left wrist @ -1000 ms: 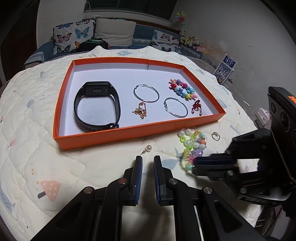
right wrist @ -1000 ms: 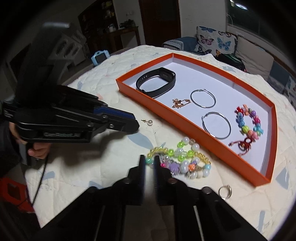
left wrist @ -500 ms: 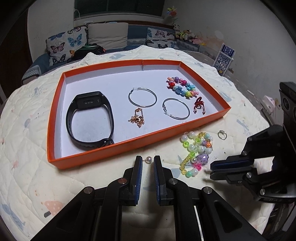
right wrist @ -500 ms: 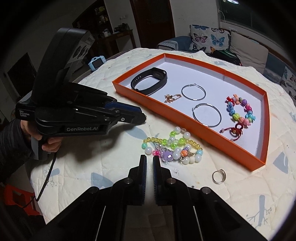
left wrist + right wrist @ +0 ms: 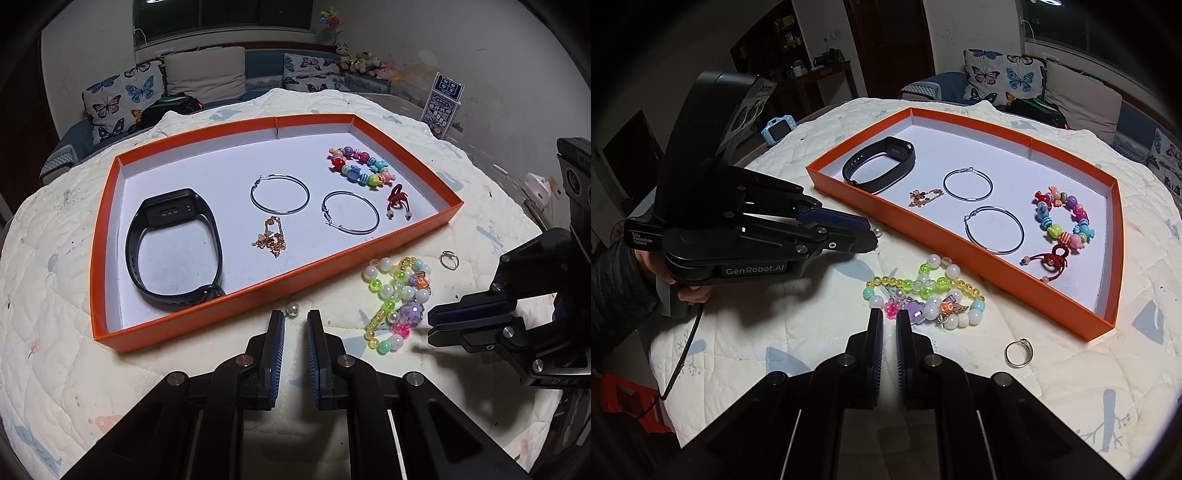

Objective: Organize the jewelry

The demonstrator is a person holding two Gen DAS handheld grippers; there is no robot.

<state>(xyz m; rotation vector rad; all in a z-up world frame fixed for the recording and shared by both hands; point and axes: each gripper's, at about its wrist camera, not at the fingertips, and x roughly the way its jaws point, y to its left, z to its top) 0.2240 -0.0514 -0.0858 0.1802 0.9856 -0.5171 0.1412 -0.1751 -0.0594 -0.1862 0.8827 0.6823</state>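
Note:
An orange tray (image 5: 332, 260) (image 5: 979, 254) holds a black watch band (image 5: 173, 251), two silver hoops (image 5: 279, 194), a gold chain (image 5: 269, 240), a colourful bead bracelet (image 5: 360, 166) and a red knot charm (image 5: 397, 201). On the quilt lie a pearl earring (image 5: 293, 309) (image 5: 876, 232), a pile of bead bracelets (image 5: 397, 295) (image 5: 927, 295) and a silver ring (image 5: 448, 259) (image 5: 1017, 352). My left gripper (image 5: 293, 319) is slightly open with the pearl earring just ahead of its tips. My right gripper (image 5: 888, 317) is slightly open, its tips at the near edge of the bead pile.
The tray sits on a round table covered by a white quilt (image 5: 55, 314). A sofa with butterfly cushions (image 5: 122, 96) is behind. A blue toy camera (image 5: 777, 125) lies at the table's far edge in the right wrist view. A small sign (image 5: 445, 99) stands at the back right.
Both grippers have come lower and nearer to the table. The pearl earring now lies at the left tips and the bead pile at the right tips.

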